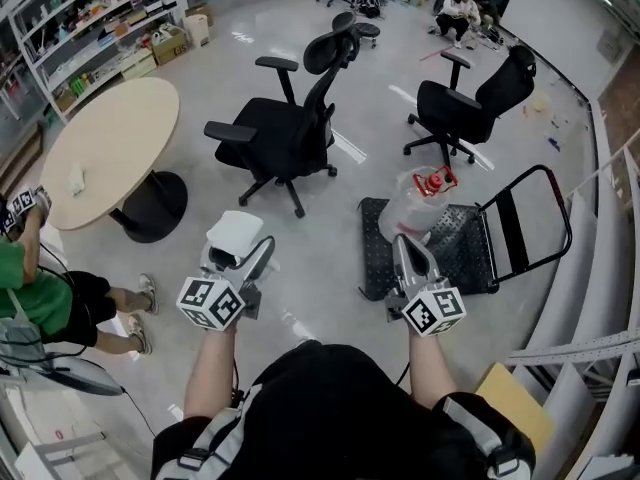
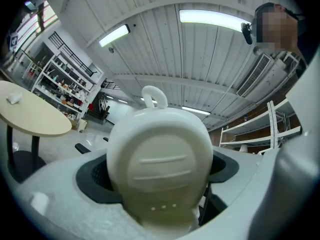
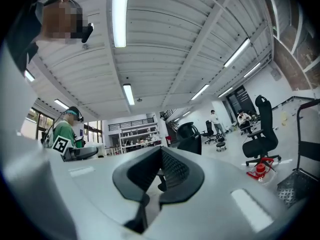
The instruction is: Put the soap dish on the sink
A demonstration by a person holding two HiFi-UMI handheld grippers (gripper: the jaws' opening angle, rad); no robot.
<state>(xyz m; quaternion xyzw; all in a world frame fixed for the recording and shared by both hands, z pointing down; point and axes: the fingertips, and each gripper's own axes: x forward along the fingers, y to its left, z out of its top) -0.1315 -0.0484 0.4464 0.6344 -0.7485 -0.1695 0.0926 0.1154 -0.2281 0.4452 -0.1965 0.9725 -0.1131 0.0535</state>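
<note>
left gripper view filled by the white soap dish (image 2: 160, 164) clamped in its jaws, head view alone shows left gripper (image 1: 240, 253) held over grey floor (image 1: 325, 268), right gripper (image 1: 412, 253) pinched together, empty

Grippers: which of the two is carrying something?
The left gripper: its jaws clamp a white plastic soap dish. The right gripper has its jaws together on nothing.

The soap dish (image 2: 160, 164) hides most of the left tongs' (image 2: 160, 176) dark pads (image 2: 92, 176); far left of the dish, a green-shirted person (image 1: 30, 303) is cut by the picture's edge.
</note>
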